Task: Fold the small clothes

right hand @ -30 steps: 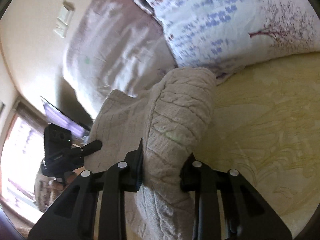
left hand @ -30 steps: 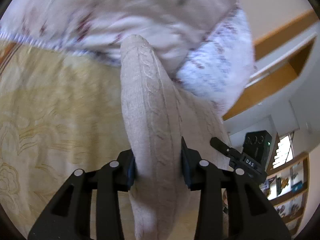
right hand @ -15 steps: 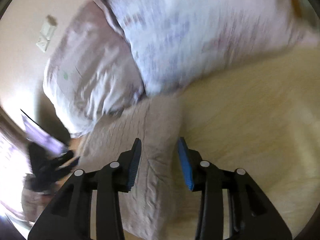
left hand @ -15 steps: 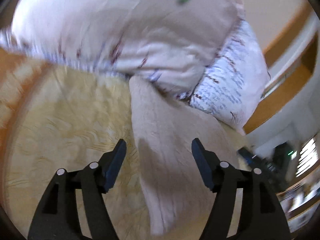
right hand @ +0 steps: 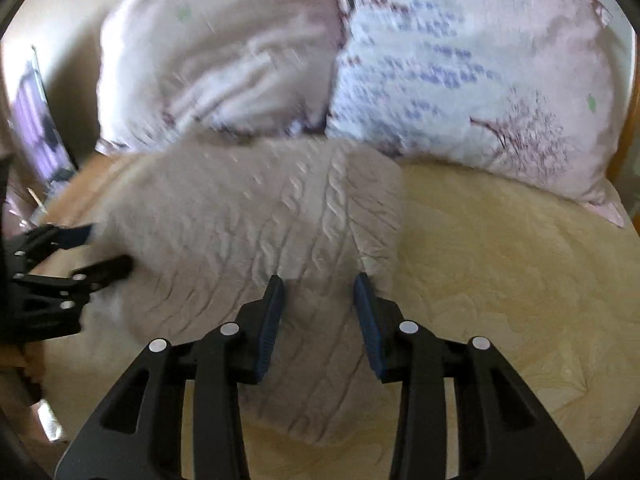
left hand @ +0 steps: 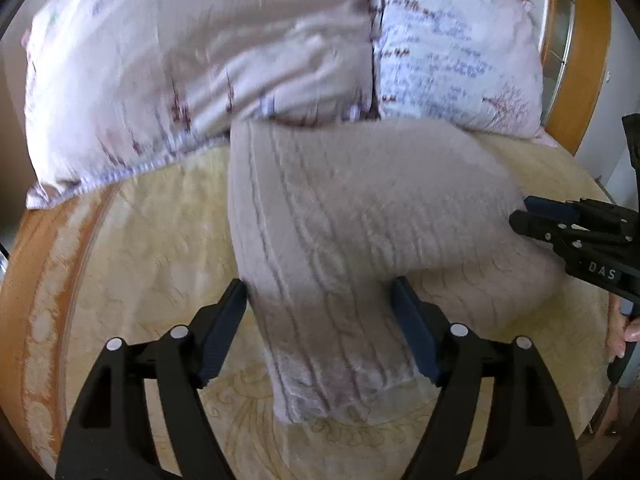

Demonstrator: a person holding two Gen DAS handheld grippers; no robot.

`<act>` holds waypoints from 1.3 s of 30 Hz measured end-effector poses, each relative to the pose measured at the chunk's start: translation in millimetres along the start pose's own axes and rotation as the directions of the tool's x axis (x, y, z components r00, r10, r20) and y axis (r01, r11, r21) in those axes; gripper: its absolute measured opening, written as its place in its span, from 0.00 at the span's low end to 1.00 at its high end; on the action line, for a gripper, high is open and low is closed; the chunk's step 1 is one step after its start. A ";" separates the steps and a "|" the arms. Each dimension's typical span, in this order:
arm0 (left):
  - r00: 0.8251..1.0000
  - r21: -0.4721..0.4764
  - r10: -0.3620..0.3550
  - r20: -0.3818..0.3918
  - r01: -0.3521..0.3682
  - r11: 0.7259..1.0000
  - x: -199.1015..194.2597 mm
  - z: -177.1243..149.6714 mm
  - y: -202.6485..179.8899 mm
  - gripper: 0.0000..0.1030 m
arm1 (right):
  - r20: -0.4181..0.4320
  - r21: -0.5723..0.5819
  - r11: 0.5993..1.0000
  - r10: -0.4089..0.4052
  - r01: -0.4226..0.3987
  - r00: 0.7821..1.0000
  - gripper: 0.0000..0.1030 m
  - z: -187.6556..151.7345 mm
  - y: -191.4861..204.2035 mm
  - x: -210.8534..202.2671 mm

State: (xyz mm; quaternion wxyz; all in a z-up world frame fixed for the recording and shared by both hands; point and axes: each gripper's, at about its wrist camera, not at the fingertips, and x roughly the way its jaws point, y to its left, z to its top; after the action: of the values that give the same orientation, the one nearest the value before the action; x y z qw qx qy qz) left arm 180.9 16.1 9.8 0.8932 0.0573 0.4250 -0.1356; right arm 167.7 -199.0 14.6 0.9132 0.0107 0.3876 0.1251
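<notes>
A beige cable-knit sweater (left hand: pixel 352 232) lies folded on the yellow bedspread (left hand: pixel 152 240), its far edge against the pillows. My left gripper (left hand: pixel 320 320) is open, its jaws standing wide on either side of the sweater's near left end, not gripping it. My right gripper (right hand: pixel 318 304) is open over the sweater (right hand: pixel 256 224) near its right end. The right gripper also shows at the right edge of the left wrist view (left hand: pixel 568 224); the left gripper shows at the left edge of the right wrist view (right hand: pixel 56 264).
Two pink-and-white printed pillows (left hand: pixel 200 60) (right hand: pixel 460 76) lean against the headboard just behind the sweater. A wooden bed frame (left hand: pixel 580 60) stands at the right. An orange border (left hand: pixel 36 280) of the bedspread runs along the left side.
Both grippers let go of the sweater and opened. The sweater dropped from hanging in the jaws to lying flat on the bed. Both grippers pulled back a little.
</notes>
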 end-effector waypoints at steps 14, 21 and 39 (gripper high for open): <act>0.995 -0.104 -0.040 0.093 0.049 0.993 -35.4 -13.5 13.1 0.97 | 0.099 0.132 0.990 -0.058 0.045 0.993 0.83 -14.9 -12.3 -50.0; 0.997 -0.129 0.032 0.073 -0.022 0.991 -55.5 -34.2 10.9 0.98 | 0.113 0.159 0.967 -0.217 0.198 0.970 0.95 -39.1 -10.2 -66.9; 0.990 -0.125 0.082 -0.118 -0.096 0.987 -23.5 -54.1 -4.3 0.98 | 0.032 0.122 0.986 -0.118 0.113 0.992 0.99 -64.6 38.5 -47.4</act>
State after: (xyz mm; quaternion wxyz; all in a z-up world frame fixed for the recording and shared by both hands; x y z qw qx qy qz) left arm 125.3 28.3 -6.1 0.8748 0.0253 0.4796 -0.0639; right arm 81.7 -177.9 7.3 0.9241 0.0456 0.3763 0.0481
